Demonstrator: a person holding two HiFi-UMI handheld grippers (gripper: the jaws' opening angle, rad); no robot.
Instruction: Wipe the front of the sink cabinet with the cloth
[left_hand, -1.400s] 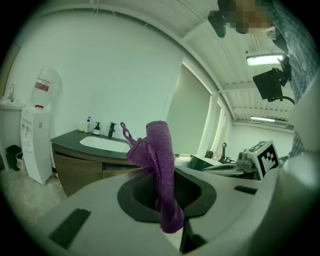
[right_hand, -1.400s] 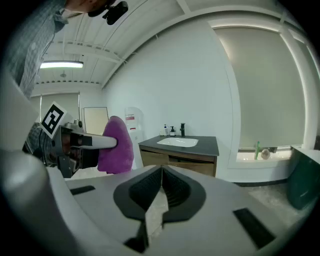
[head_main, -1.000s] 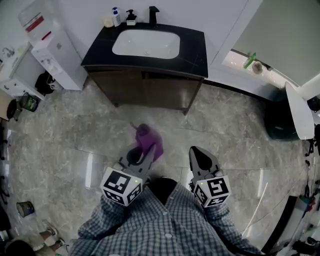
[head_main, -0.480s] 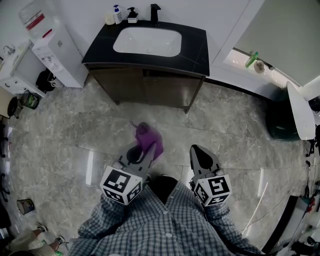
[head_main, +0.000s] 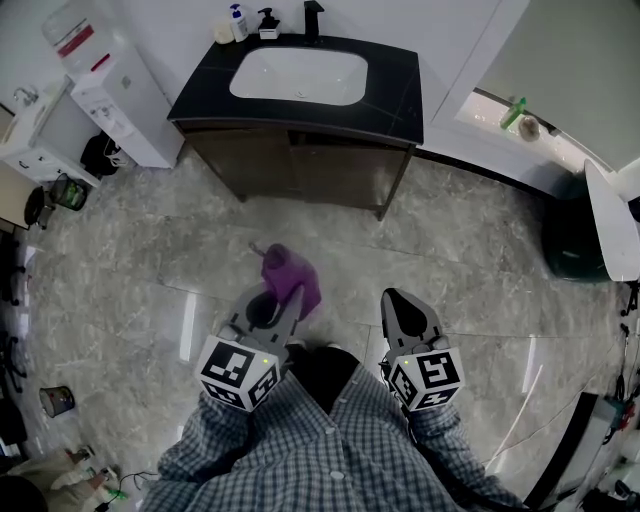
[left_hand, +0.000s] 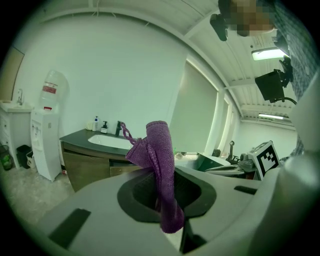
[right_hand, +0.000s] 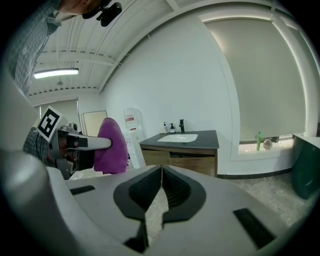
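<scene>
A purple cloth (head_main: 290, 277) (left_hand: 159, 170) sticks up and hangs out of my left gripper (head_main: 277, 297), which is shut on it. The same cloth (right_hand: 110, 146) shows at the left of the right gripper view. My right gripper (head_main: 402, 309) (right_hand: 161, 175) is shut with nothing between its jaws. Both grippers are held low in front of the person's checked shirt, well short of the sink cabinet. The dark wood cabinet front (head_main: 296, 171) (right_hand: 186, 159) (left_hand: 91, 169) stands ahead under a black counter with a white basin (head_main: 298, 74).
Soap bottles (head_main: 233, 20) and a black tap (head_main: 312, 16) stand at the counter's back. A white water dispenser (head_main: 108, 82) is left of the cabinet. A dark bin (head_main: 574, 239) sits at the right by a window ledge with a green bottle (head_main: 513, 111). Grey marble floor (head_main: 460, 260) lies between.
The view has shifted slightly, so the cabinet sits a little lower and to the right in the head view. The grippers and cloth keep the same pose.
</scene>
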